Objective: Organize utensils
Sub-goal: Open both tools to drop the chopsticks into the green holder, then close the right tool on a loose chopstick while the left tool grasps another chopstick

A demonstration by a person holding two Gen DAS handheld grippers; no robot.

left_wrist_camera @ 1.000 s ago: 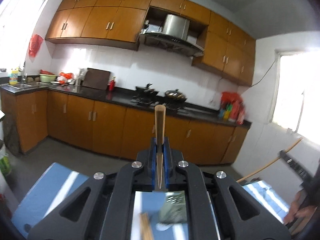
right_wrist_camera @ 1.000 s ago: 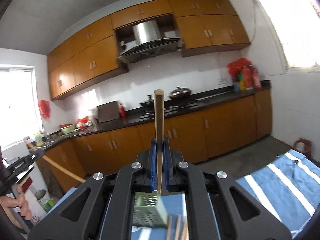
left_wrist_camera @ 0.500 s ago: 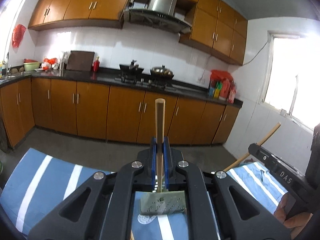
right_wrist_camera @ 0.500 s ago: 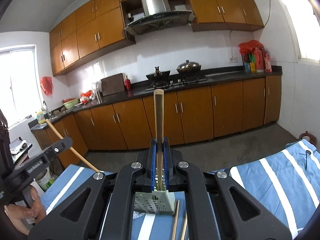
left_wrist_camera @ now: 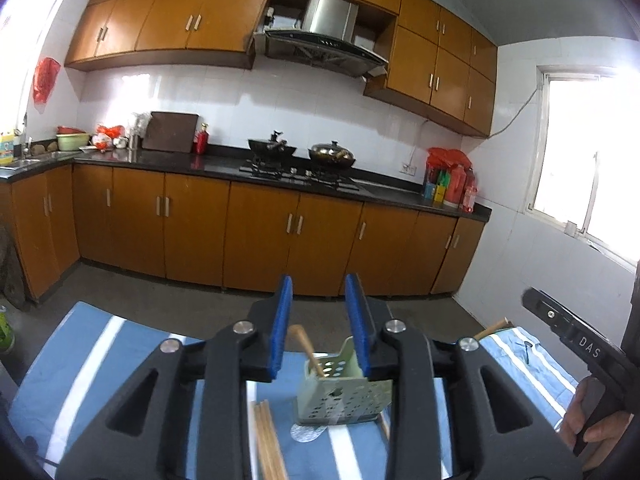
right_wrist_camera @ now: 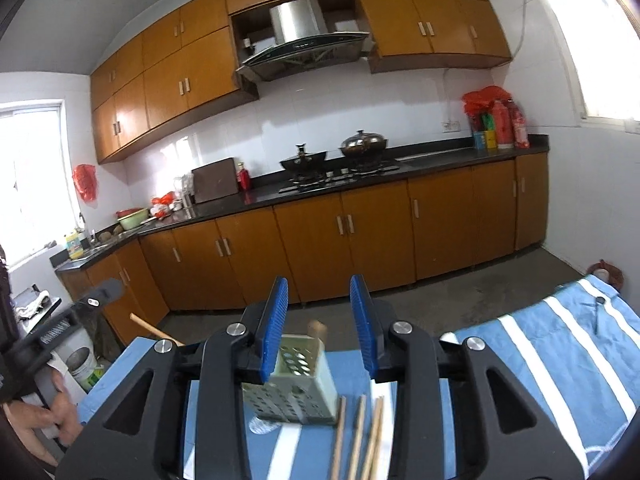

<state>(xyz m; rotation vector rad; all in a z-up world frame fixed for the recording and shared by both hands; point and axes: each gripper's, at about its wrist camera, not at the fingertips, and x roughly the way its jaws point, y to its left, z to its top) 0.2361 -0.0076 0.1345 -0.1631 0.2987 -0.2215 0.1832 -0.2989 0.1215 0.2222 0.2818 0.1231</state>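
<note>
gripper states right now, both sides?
Left gripper: jaws opening, nothing gripped; a chopstick stands in the holder below.
Right gripper: jaws opening, nothing gripped.

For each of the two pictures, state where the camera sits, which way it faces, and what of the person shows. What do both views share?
Left wrist: on the left gripper, facing the kitchen counter; person's right hand shows at right.
Right wrist: on the right gripper, facing the same counter; left hand at left.
Shared: green utensil holder, loose chopsticks, striped cloth.
</note>
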